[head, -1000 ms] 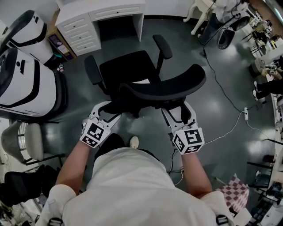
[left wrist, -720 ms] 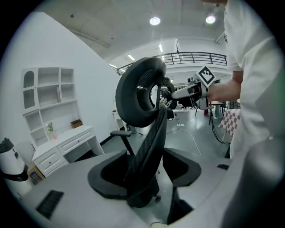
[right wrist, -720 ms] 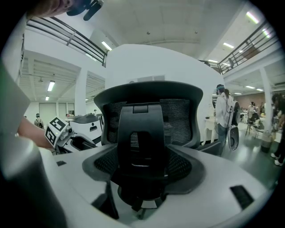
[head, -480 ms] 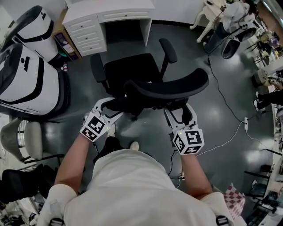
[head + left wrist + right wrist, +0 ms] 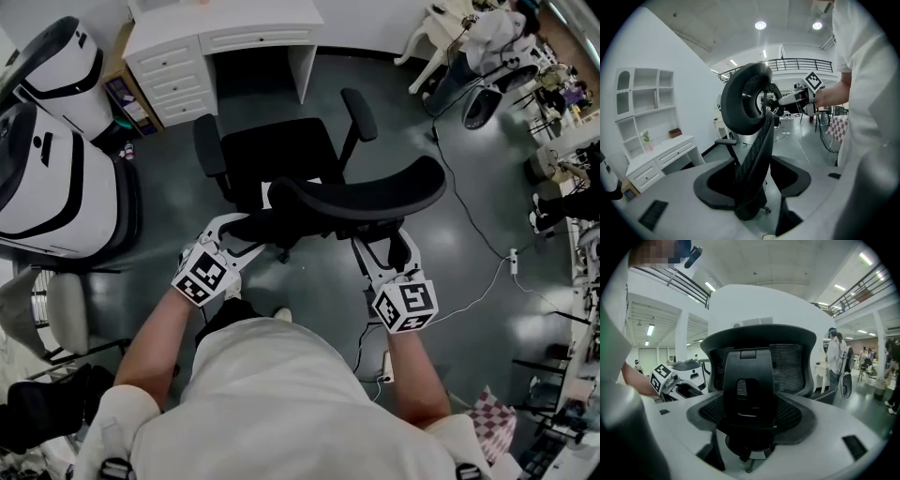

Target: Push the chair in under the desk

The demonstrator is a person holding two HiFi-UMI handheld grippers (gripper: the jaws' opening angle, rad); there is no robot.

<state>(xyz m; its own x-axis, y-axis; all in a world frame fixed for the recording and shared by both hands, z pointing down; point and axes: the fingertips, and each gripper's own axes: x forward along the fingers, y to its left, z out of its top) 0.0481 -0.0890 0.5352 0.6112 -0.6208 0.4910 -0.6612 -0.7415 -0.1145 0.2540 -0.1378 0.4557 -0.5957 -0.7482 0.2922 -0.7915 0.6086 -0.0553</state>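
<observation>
A black office chair (image 5: 281,155) stands on the dark floor, its seat facing a white desk (image 5: 225,33) with drawers at the far side. Its curved backrest (image 5: 361,197) is nearest me. My left gripper (image 5: 234,230) is open, jaws spread either side of the backrest's left edge (image 5: 752,154). My right gripper (image 5: 382,246) is also open, jaws straddling the central spine (image 5: 750,380) behind the mesh back. The knee space under the desk (image 5: 253,70) lies straight ahead of the seat. Each gripper shows in the other's view: left gripper (image 5: 670,380), right gripper (image 5: 797,101).
A large white and black machine (image 5: 47,141) stands at the left, close to the desk's drawers (image 5: 173,70). A stool (image 5: 66,305) is at the lower left. A white cable (image 5: 469,291) and power strip (image 5: 514,255) lie right of the chair. People sit at the far right.
The chair and both grippers keep nearly the same places relative to the desk. The person's feet have shifted under me. Both grippers stay on the backrest as before.
</observation>
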